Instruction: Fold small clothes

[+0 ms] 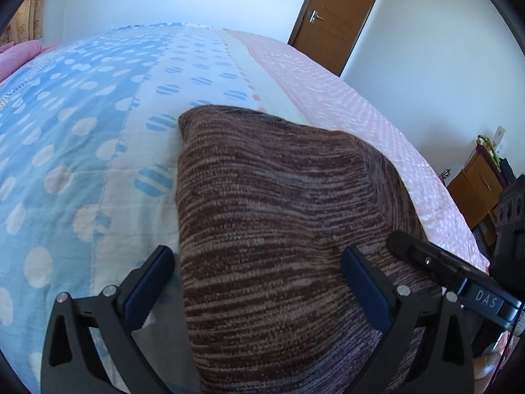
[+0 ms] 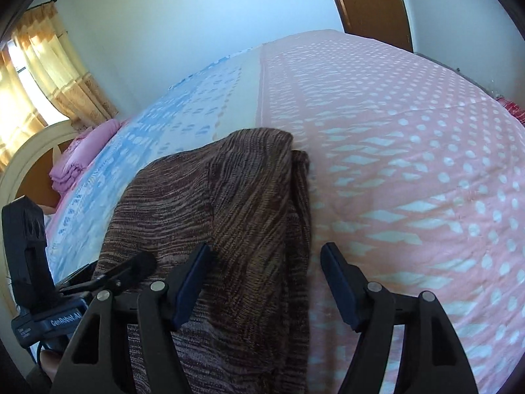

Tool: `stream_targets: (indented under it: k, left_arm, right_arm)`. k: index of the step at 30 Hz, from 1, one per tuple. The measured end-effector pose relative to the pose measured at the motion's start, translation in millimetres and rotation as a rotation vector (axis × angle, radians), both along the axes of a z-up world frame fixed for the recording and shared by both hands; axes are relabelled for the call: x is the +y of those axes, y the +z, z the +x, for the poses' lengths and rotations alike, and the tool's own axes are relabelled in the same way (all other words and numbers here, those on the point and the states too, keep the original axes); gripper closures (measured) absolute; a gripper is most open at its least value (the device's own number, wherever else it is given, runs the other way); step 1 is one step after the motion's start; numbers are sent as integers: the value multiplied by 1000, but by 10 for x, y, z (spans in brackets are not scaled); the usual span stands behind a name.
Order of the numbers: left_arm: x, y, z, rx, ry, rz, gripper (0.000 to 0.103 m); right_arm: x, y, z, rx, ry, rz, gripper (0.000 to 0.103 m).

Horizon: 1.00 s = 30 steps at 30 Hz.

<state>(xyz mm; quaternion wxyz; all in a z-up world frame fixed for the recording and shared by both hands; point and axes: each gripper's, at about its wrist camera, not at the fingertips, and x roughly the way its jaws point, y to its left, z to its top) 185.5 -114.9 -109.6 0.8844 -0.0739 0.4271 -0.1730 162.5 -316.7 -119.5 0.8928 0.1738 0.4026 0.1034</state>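
1. Garment. A brown striped knit garment lies on the bedspread, across the seam where the blue dotted panel on the left meets the pink dotted panel on the right. Its near end runs out of view below both cameras.

2. Fold state. In the right wrist view the garment's right edge shows one layer lying over another, with a narrow strip of the lower layer showing beside it. The garment therefore appears to be folded at least once lengthwise; its far end forms a rounded corner rather than a crisp edge.

3. Left gripper. The jaws stand fully apart, straddling the garment's left portion. The left pad is over the bedspread just beside the garment's left edge, the right pad over the knit. Nothing is gripped.

4. Right gripper. The jaws are parted, with the garment's right edge between them; neither pad presses the fabric. The left pad is over the knit, the right pad over the pink panel.

5. Progress, as a judgement. One fold looks done and released. Remaining: probably a crosswise fold bringing near and far ends together, then smoothing.

6. Surroundings. A folded pink blanket lies at the far left of the bed; a wooden door stands beyond.
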Motion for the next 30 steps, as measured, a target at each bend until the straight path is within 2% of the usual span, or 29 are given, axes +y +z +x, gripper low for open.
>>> stream_targets:
  k: [3, 4, 6, 9, 11, 15, 17, 21, 24, 27, 30]
  left_arm:
    - [6, 2, -9, -3, 1, 2, 1]
    - [8, 1, -12, -7, 4, 6, 5]
    - [6, 5, -19, -15, 7, 9, 12]
    - [-1, 6, -34, -20, -5, 1, 23]
    - [6, 5, -32, -20, -5, -9, 28]
    - [26, 3, -21, -17, 4, -29, 42]
    - [10, 11, -26, -20, 2, -25, 47]
    - [-22, 72, -85, -19, -7, 0, 63]
    - [-35, 175, -205, -7, -35, 36, 66]
    - [31, 330, -409, 35, -79, 30, 67]
    - [112, 475, -701, 50, -113, 94, 67]
  right_arm:
    - [66, -3, 51, 0, 42, -23, 33]
    - [123, 3, 52, -3, 59, -42, 34]
    - [177, -9, 68, -5, 79, -43, 54]
    - [147, -24, 69, -3, 78, -4, 68]
    - [162, -8, 59, -10, 73, -16, 71]
    - [334, 73, -5, -51, 64, -119, 75]
    - [398, 109, -46, -68, 45, -152, 76]
    - [567, 234, -216, -101, 7, -210, 77]
    - [643, 389, -431, -113, -16, -186, 77]
    - [672, 533, -659, -106, -18, -152, 77]
    - [629, 604, -928, -58, -16, -35, 77]
